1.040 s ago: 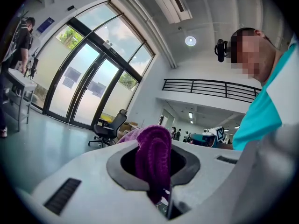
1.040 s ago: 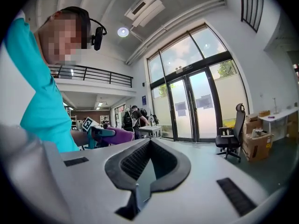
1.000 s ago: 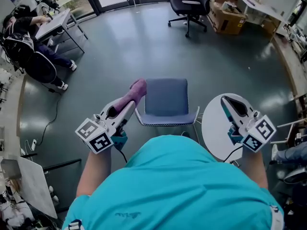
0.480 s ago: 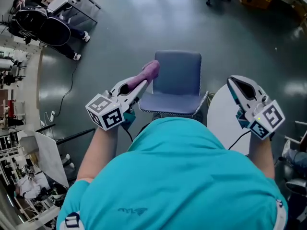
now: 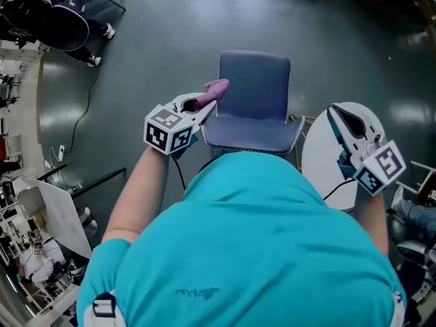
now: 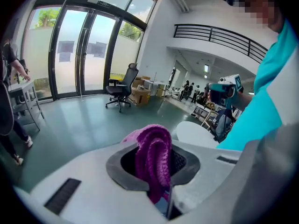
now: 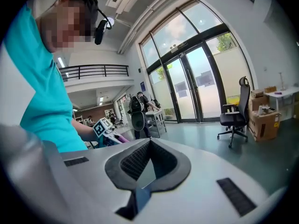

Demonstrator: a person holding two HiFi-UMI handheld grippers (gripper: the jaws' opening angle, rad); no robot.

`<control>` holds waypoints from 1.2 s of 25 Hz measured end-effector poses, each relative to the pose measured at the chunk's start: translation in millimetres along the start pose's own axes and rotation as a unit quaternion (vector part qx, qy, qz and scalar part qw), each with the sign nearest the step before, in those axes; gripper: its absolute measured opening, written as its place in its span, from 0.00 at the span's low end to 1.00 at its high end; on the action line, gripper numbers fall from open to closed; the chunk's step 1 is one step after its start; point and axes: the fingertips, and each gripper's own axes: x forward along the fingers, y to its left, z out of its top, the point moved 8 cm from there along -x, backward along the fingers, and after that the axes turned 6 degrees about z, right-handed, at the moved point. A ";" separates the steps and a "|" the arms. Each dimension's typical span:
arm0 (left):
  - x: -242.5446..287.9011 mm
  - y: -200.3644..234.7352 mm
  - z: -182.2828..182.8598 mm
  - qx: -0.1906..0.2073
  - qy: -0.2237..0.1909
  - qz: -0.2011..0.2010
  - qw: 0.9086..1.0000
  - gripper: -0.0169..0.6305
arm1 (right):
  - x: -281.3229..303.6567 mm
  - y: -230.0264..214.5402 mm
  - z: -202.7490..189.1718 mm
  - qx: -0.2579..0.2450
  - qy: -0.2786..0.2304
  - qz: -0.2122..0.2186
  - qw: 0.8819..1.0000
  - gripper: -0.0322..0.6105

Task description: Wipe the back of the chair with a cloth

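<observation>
**Cloth gripped on the left, held at the chair's near-left corner**

Left gripper [image 5: 206,101] has its jaws clamped on a purple cloth [image 5: 216,87]. The left gripper view shows the cloth [image 6: 154,155] bunched between the pads and sticking out in front, likely so the fabric meets the surface first. The cloth sits over the left side of the blue chair [image 5: 253,87], near its backrest [image 5: 252,136], which is the edge nearest the person. Contact cannot be told. Wiping looks about to begin.

Right gripper [image 5: 336,116] has its jaws together on nothing and hangs over a round white table [image 5: 320,165], probably parked out of the way. That table stands just beside the chair's right side and may crowd a full sweep. A cable [image 5: 80,125] lies on the floor to the left, well apart. A seated person [image 5: 51,22] is far off.
</observation>
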 end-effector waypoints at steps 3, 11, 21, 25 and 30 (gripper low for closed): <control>0.9 2.9 -19.2 -0.009 0.028 0.011 0.999 0.12 | -2.9 -1.3 5.5 -0.004 0.002 0.010 1.000 0.04; 21.5 -4.8 -54.4 0.097 0.183 0.034 0.978 0.12 | -33.9 -13.5 1.8 -0.007 0.010 0.025 1.000 0.04; 50.3 -8.0 -109.6 0.232 0.361 -0.024 0.903 0.12 | -31.7 -14.4 -15.4 0.015 0.013 0.018 1.000 0.04; 54.5 -7.7 -130.5 0.246 0.403 -0.056 0.880 0.12 | -20.2 -15.8 -25.4 0.020 0.020 0.017 0.999 0.04; 54.4 -15.0 -140.2 0.245 0.417 -0.078 0.872 0.12 | -4.9 -13.2 -27.0 0.018 0.028 0.018 0.999 0.04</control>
